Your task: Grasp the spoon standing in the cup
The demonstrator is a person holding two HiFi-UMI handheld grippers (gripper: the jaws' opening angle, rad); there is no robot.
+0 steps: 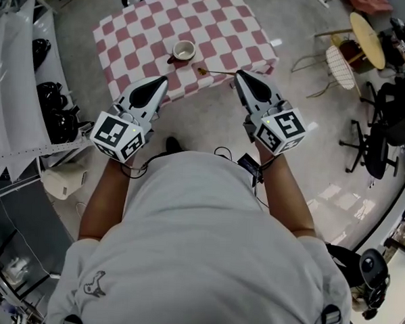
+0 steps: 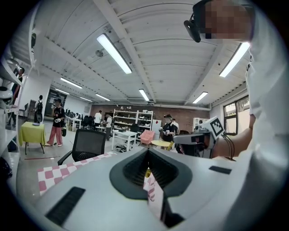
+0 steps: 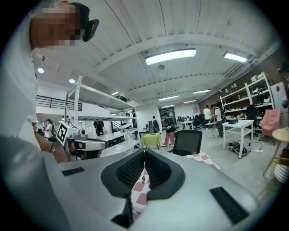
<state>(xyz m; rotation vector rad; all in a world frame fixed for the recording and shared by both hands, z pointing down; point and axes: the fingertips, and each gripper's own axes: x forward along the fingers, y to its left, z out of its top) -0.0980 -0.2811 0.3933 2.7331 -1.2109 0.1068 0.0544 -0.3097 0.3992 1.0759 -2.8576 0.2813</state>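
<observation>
A white cup (image 1: pixel 184 50) stands on the pink-and-white checked tablecloth (image 1: pixel 223 27), and nothing stands in it. A thin gold spoon (image 1: pixel 217 73) lies level above the cloth's near edge, bowl toward the cup. Its handle end is in the tips of my right gripper (image 1: pixel 238 74), which is shut on it. In the right gripper view the spoon (image 3: pixel 143 179) shows end-on as a small gold spot between the jaws of the right gripper (image 3: pixel 144 153). My left gripper (image 1: pixel 163 81) hovers at the near edge left of the cup, shut and holding nothing. Its tips (image 2: pixel 148 153) meet in the left gripper view.
White shelving (image 1: pixel 17 80) with black gear runs along the left. Wire chairs (image 1: pixel 340 63), a round yellow table (image 1: pixel 368 38) and a black office chair (image 1: pixel 373 143) stand at the right. Another black office chair (image 2: pixel 88 144) is behind the table. People walk in the background.
</observation>
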